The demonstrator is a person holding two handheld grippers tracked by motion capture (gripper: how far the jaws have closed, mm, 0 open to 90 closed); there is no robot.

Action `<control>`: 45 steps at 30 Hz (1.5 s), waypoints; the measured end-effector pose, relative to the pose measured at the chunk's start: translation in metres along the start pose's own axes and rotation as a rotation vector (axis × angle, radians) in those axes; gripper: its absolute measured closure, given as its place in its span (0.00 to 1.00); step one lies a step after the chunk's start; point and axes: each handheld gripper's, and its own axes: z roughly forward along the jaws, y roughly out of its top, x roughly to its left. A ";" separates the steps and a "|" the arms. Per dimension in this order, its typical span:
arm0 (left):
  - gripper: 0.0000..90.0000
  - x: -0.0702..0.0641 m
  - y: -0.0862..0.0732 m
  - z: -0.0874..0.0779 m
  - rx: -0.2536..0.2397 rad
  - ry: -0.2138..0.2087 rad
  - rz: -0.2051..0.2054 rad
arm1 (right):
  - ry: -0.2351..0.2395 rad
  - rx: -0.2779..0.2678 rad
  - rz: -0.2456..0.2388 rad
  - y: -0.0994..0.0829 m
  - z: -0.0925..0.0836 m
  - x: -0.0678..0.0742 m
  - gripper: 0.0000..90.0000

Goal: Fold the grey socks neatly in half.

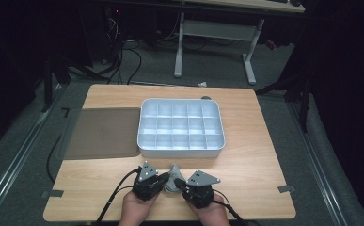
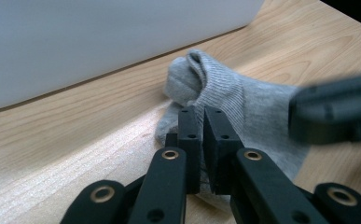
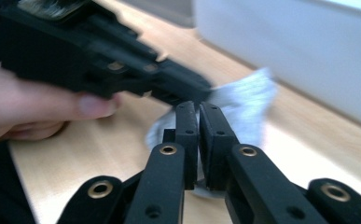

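Left gripper jaws nearly closed, pinching edge of small grey ribbed cotton sock. Right gripper jaws clamped on same sock from opposite side. Sock on light wooden table between both grippers, at 6 o'clock from white plastic compartment tray. Step: two-handed grab, probably for folding. Next: lift together, keep fabric taut, carry toward 12 o'clock.

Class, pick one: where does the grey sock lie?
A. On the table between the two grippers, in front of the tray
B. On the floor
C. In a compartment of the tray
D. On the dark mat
A: the sock lies on the table between the left gripper and right gripper, on the near side of the tray.
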 end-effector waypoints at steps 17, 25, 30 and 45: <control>0.90 -0.026 0.005 -0.003 -0.029 -0.006 0.078 | -0.030 0.102 0.024 -0.018 0.013 -0.011 1.00; 0.95 -0.029 -0.007 0.003 0.048 0.075 0.174 | -0.006 0.107 0.029 -0.018 0.011 -0.013 0.96; 0.95 -0.026 -0.008 0.003 0.048 0.065 0.165 | -0.024 0.015 0.061 -0.007 -0.003 -0.016 0.81; 0.94 -0.025 -0.007 0.003 0.050 0.050 0.154 | 0.039 0.122 0.145 -0.008 0.016 -0.030 0.90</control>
